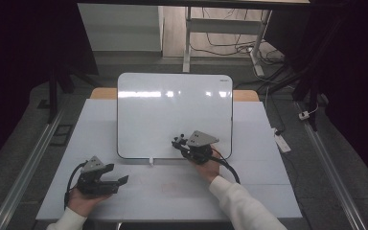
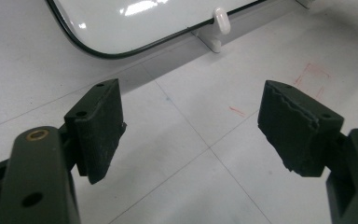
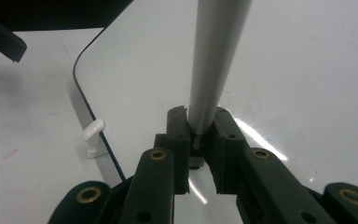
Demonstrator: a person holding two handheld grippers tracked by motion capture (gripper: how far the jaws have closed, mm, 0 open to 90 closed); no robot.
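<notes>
Whiteboard [image 1: 174, 112], one white marker [image 3: 214, 60], two hand-held grippers

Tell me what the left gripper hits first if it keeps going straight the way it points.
Probably bare table first; the left gripper, jaws open and empty, looks down at it. Beyond lie the white clip and whiteboard edge, though depth is unclear.

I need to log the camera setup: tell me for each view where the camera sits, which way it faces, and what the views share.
High view: fixed above the person's side, looking forward and down on the table; both forearms, left gripper and right gripper show.
Left gripper view: rides the left gripper, looking past its spread jaws at the tabletop and whiteboard corner.
Right gripper view: rides the right gripper, looking along a white marker clamped over the whiteboard.
Shared: whiteboard and its white clip appear in all three.
</notes>
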